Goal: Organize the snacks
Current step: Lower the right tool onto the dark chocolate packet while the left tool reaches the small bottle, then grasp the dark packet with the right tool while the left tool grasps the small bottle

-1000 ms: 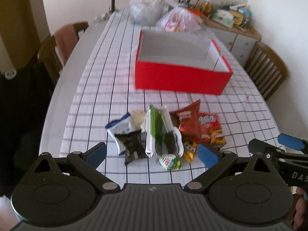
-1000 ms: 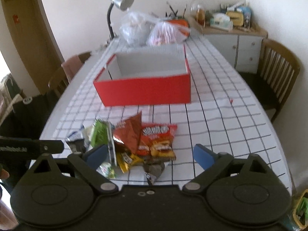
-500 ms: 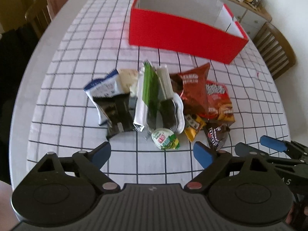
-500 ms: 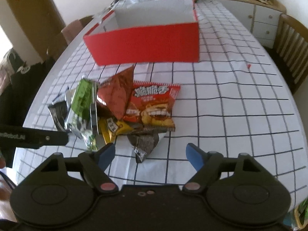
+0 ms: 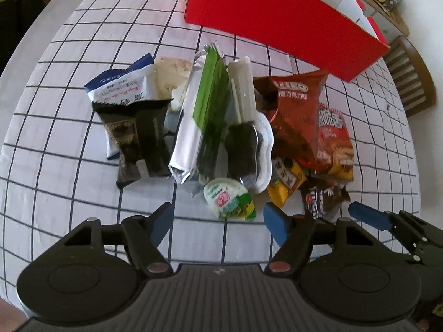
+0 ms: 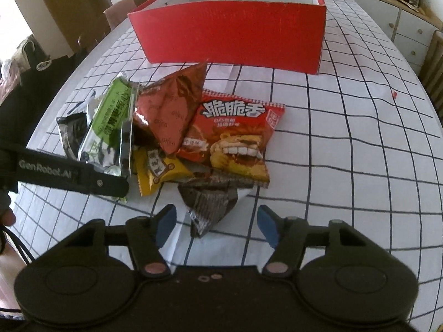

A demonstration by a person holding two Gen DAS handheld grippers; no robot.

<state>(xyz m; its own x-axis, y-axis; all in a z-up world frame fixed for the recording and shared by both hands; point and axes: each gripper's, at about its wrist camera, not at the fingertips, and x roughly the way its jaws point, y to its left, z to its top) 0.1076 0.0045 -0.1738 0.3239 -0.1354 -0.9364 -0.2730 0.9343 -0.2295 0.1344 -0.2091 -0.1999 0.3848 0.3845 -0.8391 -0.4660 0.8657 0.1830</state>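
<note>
A pile of snack packets lies on the checked tablecloth in front of a red box, which is open at the top. My left gripper hovers low over the near edge of the pile. Its jaws are closing around a small green-and-white cup snack, and the pads do not touch it. My right gripper is closing around a dark brown packet, also without contact. Behind that packet lie a red-orange bag, a brown bag and a yellow packet.
The pile's left part holds a green-and-silver packet, a black packet and a blue-and-white packet. A wooden chair stands at the table's right edge, and a white cabinet stands beyond it. Bare cloth lies right of the pile.
Both grippers have come down and tilted toward the pile, which now fills both views. The jaws of both have narrowed, the left about the cup snack, the right about the brown packet.
</note>
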